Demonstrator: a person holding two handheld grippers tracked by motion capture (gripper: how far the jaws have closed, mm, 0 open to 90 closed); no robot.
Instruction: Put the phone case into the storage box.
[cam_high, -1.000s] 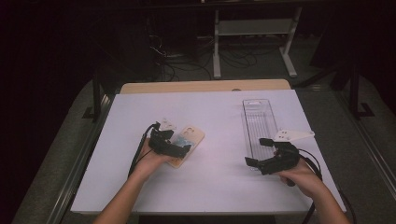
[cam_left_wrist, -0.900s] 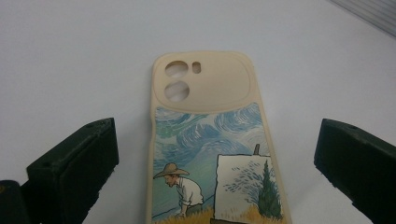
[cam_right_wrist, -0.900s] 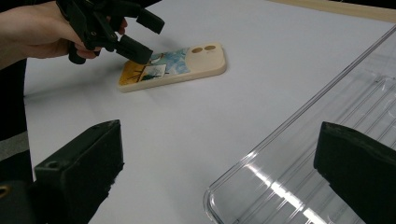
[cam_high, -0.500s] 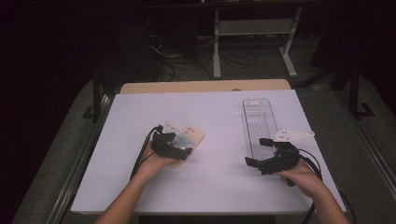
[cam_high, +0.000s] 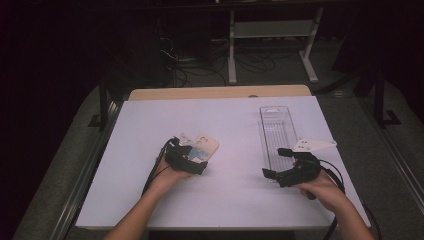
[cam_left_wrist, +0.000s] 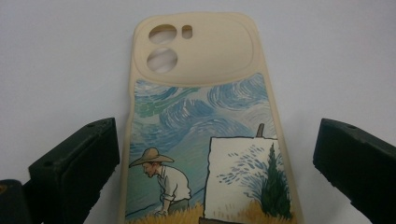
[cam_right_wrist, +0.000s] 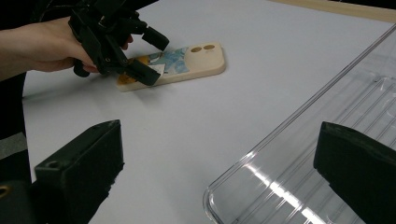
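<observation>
1. High view: left forearm reaching in from the bottom edge, hand wrapped around the left gripper, held low over the near end of the phone case. Case lying flat, left of the table's centre, camera end pointing away. Right hand near the front right corner, holding the right gripper at the near end of the clear tray, jaws spread apart and grasping nothing. White table with a wooden strip along its far edge; dark room behind, cables on the floor, a light metal stand.

2. Left gripper view: case lying between the two black jaws, painted side up, cream rim, lens cut-outs at the far end. Jaws released, a gap of white table on either side, neither touching the case.

3. Right gripper view: own jaws wide apart, low over the table, tray's rounded near corner between them. Farther off, the left gripper straddling the case's near end; possibly brushing it, hard to tell at this angle.
</observation>
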